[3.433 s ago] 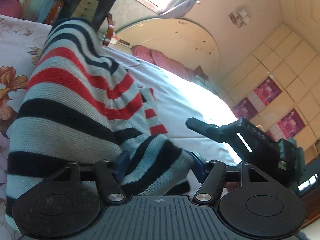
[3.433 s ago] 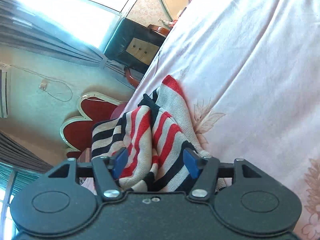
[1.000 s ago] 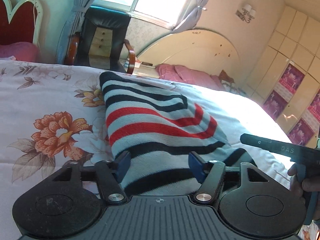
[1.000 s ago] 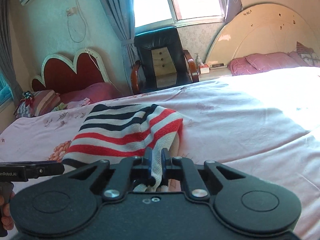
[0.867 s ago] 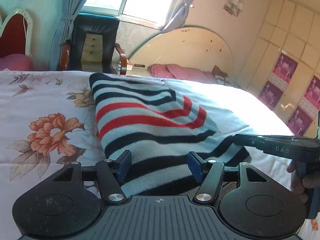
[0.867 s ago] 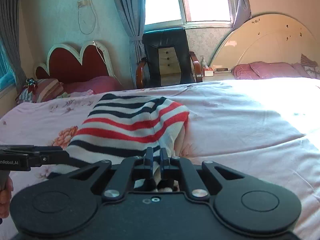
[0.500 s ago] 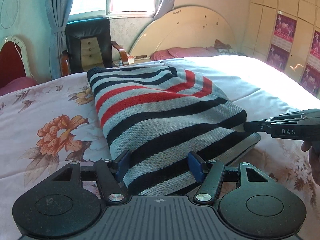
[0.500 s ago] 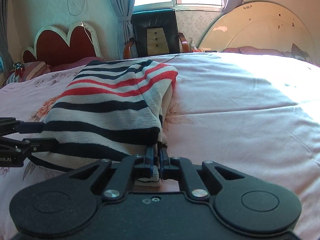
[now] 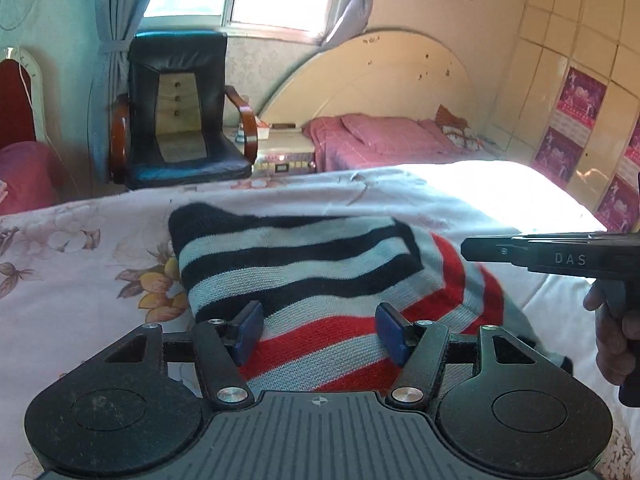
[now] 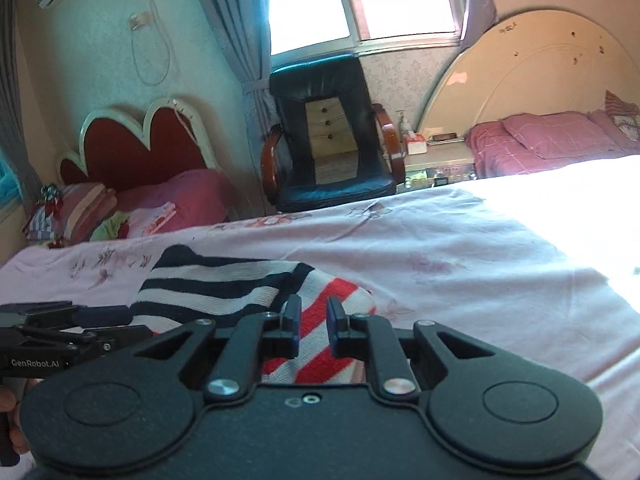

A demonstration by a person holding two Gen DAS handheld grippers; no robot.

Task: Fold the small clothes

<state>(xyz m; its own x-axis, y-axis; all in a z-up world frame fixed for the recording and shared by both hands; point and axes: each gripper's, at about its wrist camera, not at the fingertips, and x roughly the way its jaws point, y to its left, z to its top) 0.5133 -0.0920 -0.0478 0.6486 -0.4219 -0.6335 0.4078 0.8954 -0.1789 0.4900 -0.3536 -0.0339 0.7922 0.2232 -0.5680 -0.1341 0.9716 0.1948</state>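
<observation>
A small striped knit sweater (image 9: pixel 320 276), navy, pale grey and red, lies folded on the floral bed sheet (image 9: pixel 80 280). My left gripper (image 9: pixel 320 330) is open, its blue pads wide apart just above the red stripes. My right gripper (image 10: pixel 313 322) is open by a narrow gap over the sweater's (image 10: pixel 224 284) right red-striped edge, holding nothing. The right gripper also shows in the left wrist view (image 9: pixel 560 256), at the sweater's right side. The left gripper shows at the left edge of the right wrist view (image 10: pixel 60 336).
The pink floral bed sheet (image 10: pixel 460 280) stretches right into bright sunlight. A black armchair (image 9: pixel 180 108) and a nightstand (image 9: pixel 280 152) stand beyond the bed. A red heart-shaped headboard (image 10: pixel 140 148) with pillows is far left; a second bed with pink bedding (image 9: pixel 380 140) is at the back right.
The right gripper has let go of the sweater's corner and opened slightly. Both grippers have risen and moved forward over the sweater, which now lies folded shorter, red stripes nearest.
</observation>
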